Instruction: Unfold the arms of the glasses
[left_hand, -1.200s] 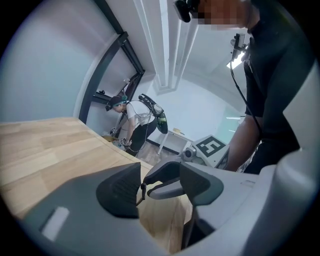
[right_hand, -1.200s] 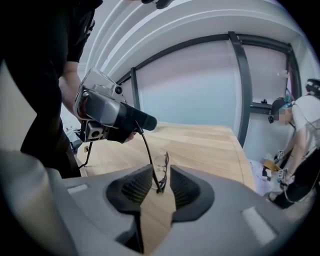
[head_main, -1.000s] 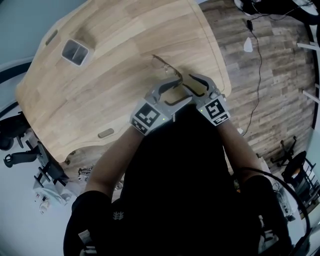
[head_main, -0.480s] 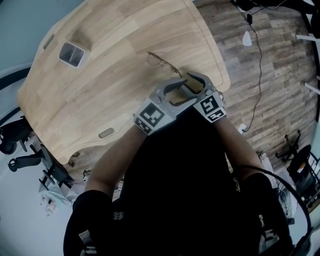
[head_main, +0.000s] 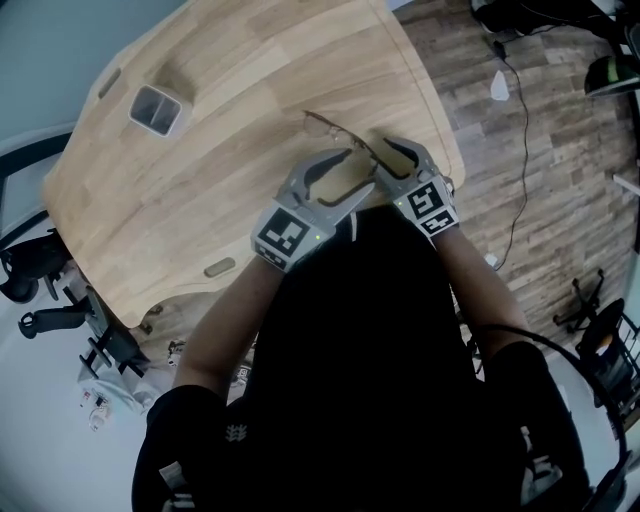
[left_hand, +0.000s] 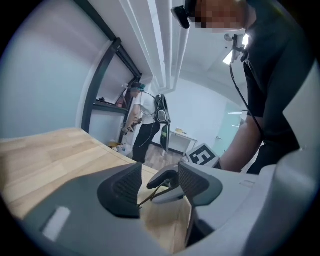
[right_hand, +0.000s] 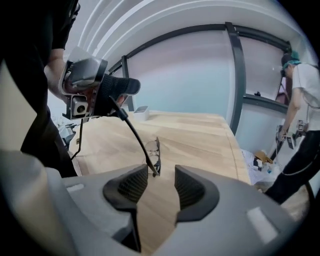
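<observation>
A pair of thin, dark wire-framed glasses (head_main: 335, 132) sits on the pale wooden table (head_main: 230, 130) near its edge. One slim arm is swung out between the jaws of the grey left gripper (left_hand: 159, 187), which have just been closing yet stand well apart, pads not pressing. The grey right gripper (right_hand: 161, 185) is likewise spread, the frame's hinge end just at its tips. With nothing pinned, the frame could skid, or the hinge overbend if the arm is pulled too far. A small clear square tray (head_main: 158, 108), well apart, looks empty.
</observation>
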